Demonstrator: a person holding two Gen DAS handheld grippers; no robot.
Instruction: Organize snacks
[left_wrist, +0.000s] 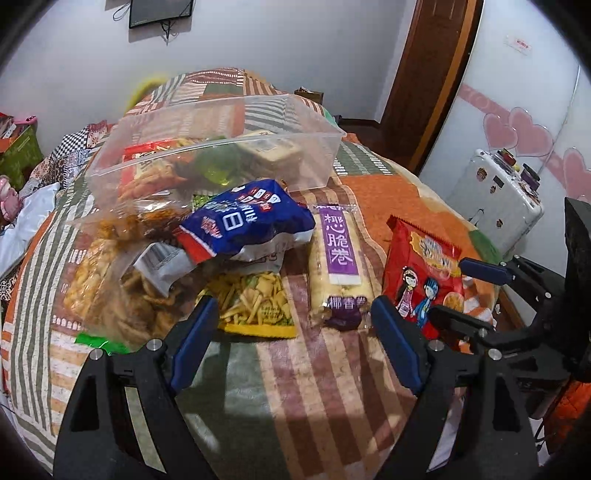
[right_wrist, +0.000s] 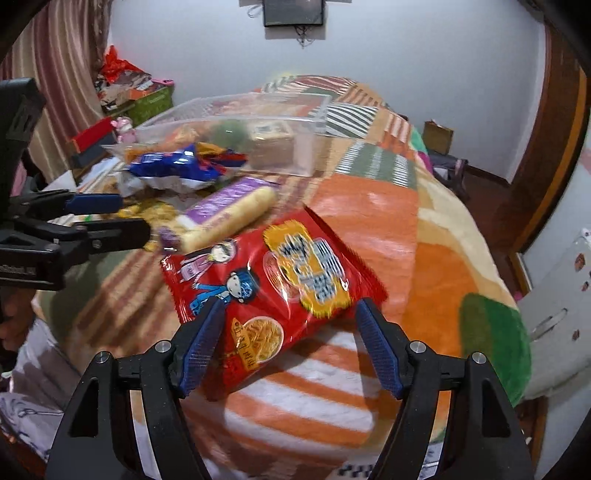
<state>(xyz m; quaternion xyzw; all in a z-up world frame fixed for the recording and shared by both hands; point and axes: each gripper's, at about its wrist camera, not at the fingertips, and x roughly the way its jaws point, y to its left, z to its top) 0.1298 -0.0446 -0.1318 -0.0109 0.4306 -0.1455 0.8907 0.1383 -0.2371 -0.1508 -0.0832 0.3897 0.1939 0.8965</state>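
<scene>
Both of your claws stand spread and empty over the bed (left_wrist: 295, 387). Your left claw (left_wrist: 291, 317) faces the purple-labelled roll pack (left_wrist: 338, 258); your right claw (right_wrist: 288, 317) straddles the red noodle packet (right_wrist: 273, 295) without pressing it.

A white suitcase (left_wrist: 495, 199) stands beside the striped patchwork bedspread (left_wrist: 303, 373), below a wall-mounted screen (left_wrist: 160, 13).

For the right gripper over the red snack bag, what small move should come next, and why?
Probably lower the right gripper a little further and close on the red snack bag. Its open jaws straddle the bag's near end without pressing it, and the bag lies flat on the blanket, outside the clear bin.
</scene>
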